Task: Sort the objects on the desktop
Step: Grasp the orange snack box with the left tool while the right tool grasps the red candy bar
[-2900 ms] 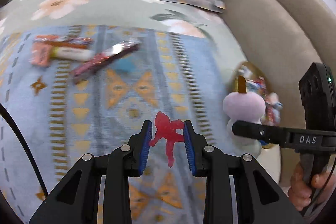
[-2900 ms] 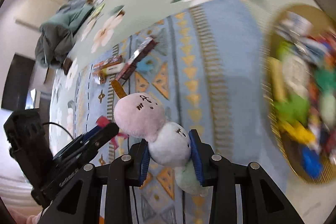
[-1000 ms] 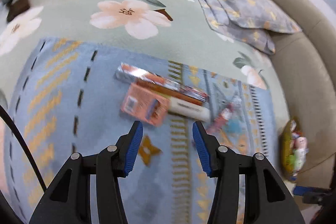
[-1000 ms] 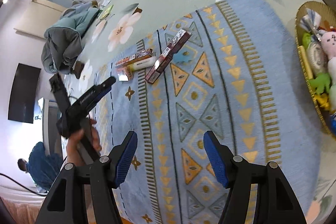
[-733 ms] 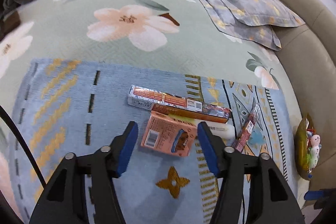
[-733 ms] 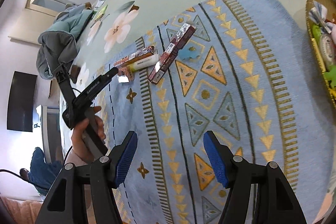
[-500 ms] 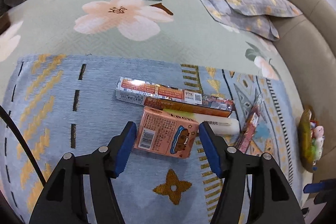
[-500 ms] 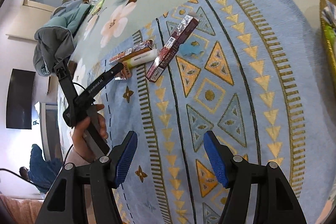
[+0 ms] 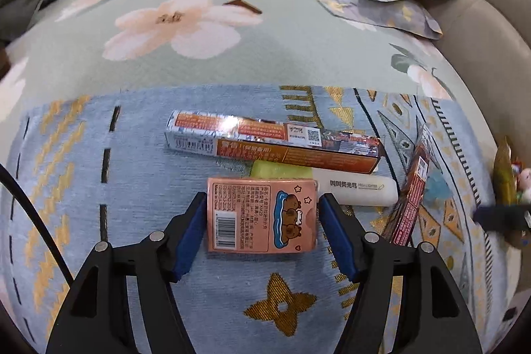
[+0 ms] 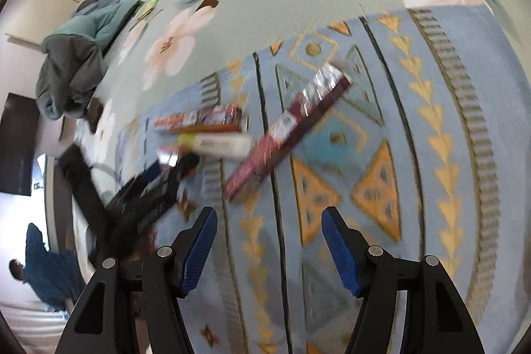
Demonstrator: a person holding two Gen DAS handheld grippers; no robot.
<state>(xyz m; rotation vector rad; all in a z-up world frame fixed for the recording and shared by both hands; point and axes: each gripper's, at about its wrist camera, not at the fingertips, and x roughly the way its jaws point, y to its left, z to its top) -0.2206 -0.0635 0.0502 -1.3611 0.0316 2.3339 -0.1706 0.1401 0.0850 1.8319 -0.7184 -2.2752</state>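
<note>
Flat pink cardboard box (image 9: 261,214) on blue patterned blanket (image 9: 139,161), straddled by left gripper (image 9: 262,231), pads apart; may skid against white highlighter pen (image 9: 355,186).

1 pink box (image 9: 260,214), 2 long foil boxes (image 9: 272,141) (image 9: 413,191), 1 highlighter (image 9: 355,188), 1 basket (image 9: 502,175)

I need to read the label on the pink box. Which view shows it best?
The left wrist view: the pink box lies sharp and label-up between the open left tongs. The right wrist view shows only a blurred corner behind those tongs.
</note>
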